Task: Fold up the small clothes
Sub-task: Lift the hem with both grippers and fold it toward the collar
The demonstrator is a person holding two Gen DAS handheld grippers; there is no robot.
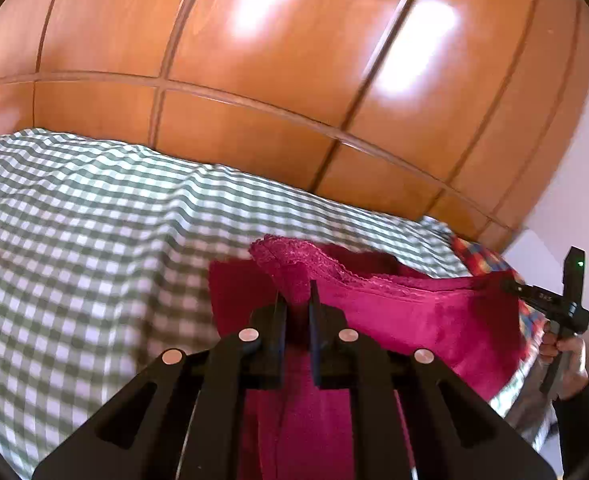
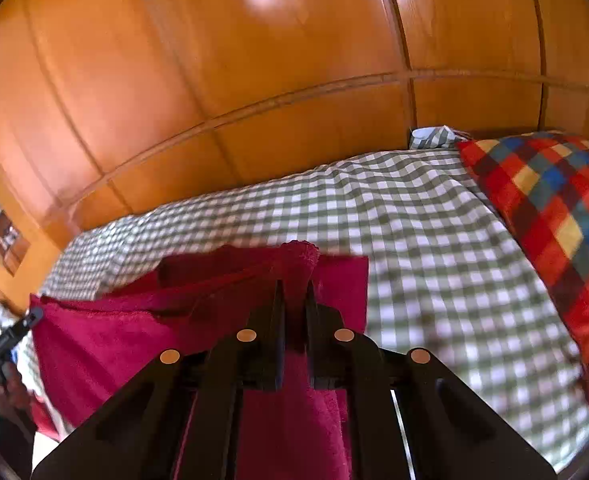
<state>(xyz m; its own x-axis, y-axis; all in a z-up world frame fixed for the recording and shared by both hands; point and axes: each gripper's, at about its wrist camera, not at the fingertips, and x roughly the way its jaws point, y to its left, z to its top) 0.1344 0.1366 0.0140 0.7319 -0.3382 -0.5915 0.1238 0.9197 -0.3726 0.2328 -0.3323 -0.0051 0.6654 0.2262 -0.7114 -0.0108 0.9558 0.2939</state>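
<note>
Left gripper [image 1: 298, 300]: pinching lace-edged magenta fabric garment [image 1: 394, 308], corner hidden between fingers.
Right gripper [image 2: 294, 300]: clamped on opposite corner.
Garment: raised over green-checked bedspread [image 1: 74, 240], lower part cut off.

Both wrist views near, over bed [image 1: 74, 216]

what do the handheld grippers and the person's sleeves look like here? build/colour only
Both the left gripper and the right gripper are matte black, with two flat, thin fingers on angular linkage arms with triangular cutouts, pinned by four round copper-coloured rivets. A small green light glows on the right unit. A dark sleeve covers that wrist. No cables visible.
</note>
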